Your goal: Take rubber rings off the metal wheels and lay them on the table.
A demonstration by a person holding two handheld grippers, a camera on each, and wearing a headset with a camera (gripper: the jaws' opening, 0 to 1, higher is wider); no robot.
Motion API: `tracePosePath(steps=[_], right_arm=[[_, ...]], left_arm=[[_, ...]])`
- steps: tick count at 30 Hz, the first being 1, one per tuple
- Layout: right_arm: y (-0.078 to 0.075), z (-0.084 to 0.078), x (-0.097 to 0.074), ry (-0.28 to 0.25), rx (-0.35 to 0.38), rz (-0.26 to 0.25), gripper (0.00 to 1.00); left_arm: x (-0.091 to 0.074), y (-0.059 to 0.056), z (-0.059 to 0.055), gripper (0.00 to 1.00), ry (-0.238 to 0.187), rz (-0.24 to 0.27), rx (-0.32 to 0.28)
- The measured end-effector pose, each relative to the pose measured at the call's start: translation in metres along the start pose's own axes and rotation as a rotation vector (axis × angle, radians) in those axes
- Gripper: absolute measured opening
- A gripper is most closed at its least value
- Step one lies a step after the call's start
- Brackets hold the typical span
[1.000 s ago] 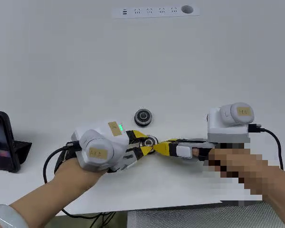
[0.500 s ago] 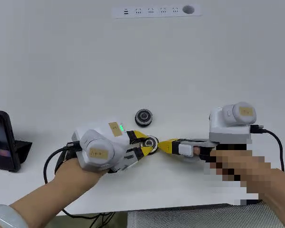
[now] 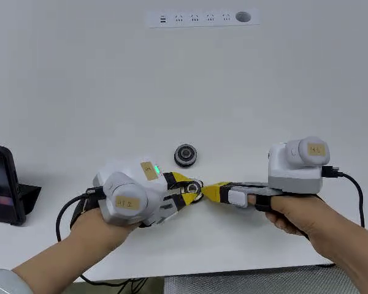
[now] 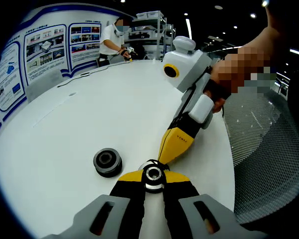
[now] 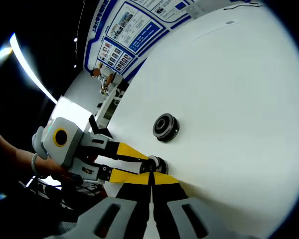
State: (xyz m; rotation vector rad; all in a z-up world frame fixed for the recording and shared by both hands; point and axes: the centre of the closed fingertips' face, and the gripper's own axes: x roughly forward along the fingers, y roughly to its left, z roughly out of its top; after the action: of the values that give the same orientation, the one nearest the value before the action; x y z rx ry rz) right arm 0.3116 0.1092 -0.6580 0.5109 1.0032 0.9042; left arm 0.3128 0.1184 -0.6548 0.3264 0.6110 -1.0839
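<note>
A small metal wheel [image 3: 194, 190] with a black rubber ring is held just above the white table [image 3: 245, 110]; my left gripper [image 3: 187, 189] is shut on it, its yellow tips on either side [image 4: 153, 175]. My right gripper [image 3: 210, 192] comes in from the right with its jaws together, tips touching the wheel's rim [image 5: 156, 164]. I cannot tell whether it pinches the ring. In the left gripper view the right gripper [image 4: 165, 149] slants down onto the wheel. A second wheel [image 3: 185, 154] with its black ring lies on the table just behind [image 4: 107, 162] [image 5: 166, 127].
A dark screen on a stand [image 3: 1, 184] is at the left edge. A white power strip [image 3: 202, 17] lies at the far side. Cables trail from both grippers, and a wire-mesh surface [image 3: 251, 285] sits below the table's near edge. A person [image 4: 112, 39] stands far off.
My right gripper has drawn back slightly to the right, from overlapping the wheel to just touching its rim. The left gripper keeps its hold on the wheel.
</note>
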Motion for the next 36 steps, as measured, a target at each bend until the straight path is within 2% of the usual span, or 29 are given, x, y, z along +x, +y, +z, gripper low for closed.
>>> tracePosePath(steps=[5, 8, 9, 11, 16, 26, 30, 36], right_arm=[[0.007, 0.002, 0.002, -0.006, 0.008, 0.022, 0.01], [0.018, 0.005, 0.005, -0.011, 0.006, 0.055, 0.01], [0.026, 0.01, 0.006, -0.04, 0.03, 0.088, 0.01], [0.023, 0.01, 0.006, -0.023, -0.011, 0.058, 0.02], [0.02, 0.01, 0.004, -0.034, 0.009, 0.058, 0.02], [0.002, 0.007, 0.002, -0.025, 0.016, -0.018, 0.02], [0.002, 0.007, 0.003, -0.024, 0.016, -0.023, 0.02], [0.002, 0.005, 0.003, -0.022, 0.017, -0.025, 0.02]], left_arm=[[0.0, 0.0, 0.0, 0.13, 0.0, 0.0, 0.001], [0.0, 0.0, 0.0, 0.13, 0.0, -0.001, 0.001], [0.0, 0.0, 0.0, 0.13, 0.001, -0.001, 0.002], [0.0, 0.0, 0.0, 0.13, 0.002, -0.002, 0.002], [0.0, 0.0, 0.0, 0.13, 0.003, -0.002, 0.004], [0.0, -0.001, 0.0, 0.13, 0.004, -0.005, 0.012], [-0.001, 0.0, 0.0, 0.14, -0.004, -0.011, 0.012], [-0.008, 0.005, 0.005, 0.16, -0.033, 0.01, 0.018]])
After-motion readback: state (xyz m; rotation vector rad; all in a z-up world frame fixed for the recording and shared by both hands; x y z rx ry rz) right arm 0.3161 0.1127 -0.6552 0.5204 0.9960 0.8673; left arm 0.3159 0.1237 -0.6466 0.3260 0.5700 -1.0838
